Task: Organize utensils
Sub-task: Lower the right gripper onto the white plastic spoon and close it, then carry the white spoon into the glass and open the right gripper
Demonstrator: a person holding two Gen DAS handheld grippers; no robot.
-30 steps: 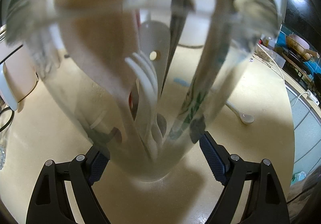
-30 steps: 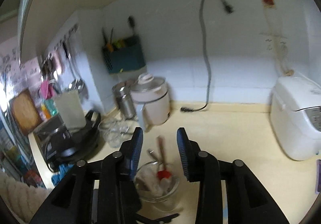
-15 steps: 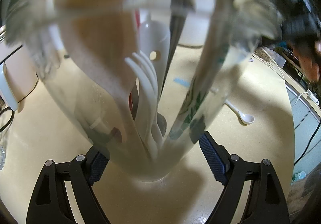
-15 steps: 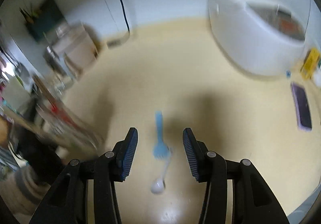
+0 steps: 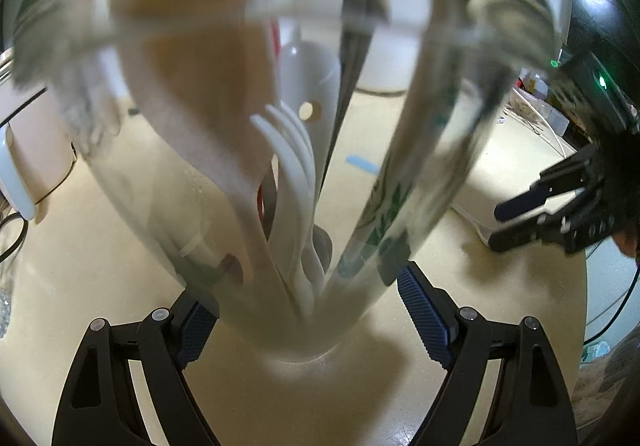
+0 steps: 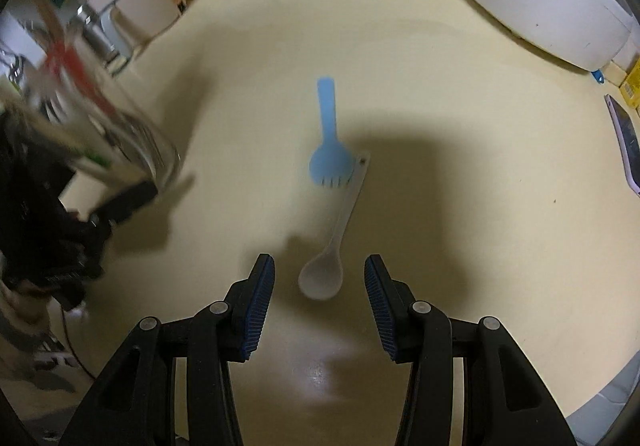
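Cream worktop [image 6: 460,118], kitchen wall and white appliances behind. White spoon [image 6: 332,246] lies flat on it, bowl toward me, handle tip touching the tines of the blue fork [image 6: 329,150], which lies just beyond with its handle pointing away. My right tool [image 6: 319,286] points down at the spoon, jaws apart and empty; bowl sits in the gap between the pads, whether they reach worktop level I can't tell. My left tool [image 5: 308,310] is clamped on the glass jar [image 5: 288,342] near its base, jar standing on the worktop. Jar holds a wooden spatula [image 5: 180,26], white fork [image 5: 296,158], white slotted spoon [image 5: 310,78], other handles blurred. Phone [image 6: 624,138] at far right edge.
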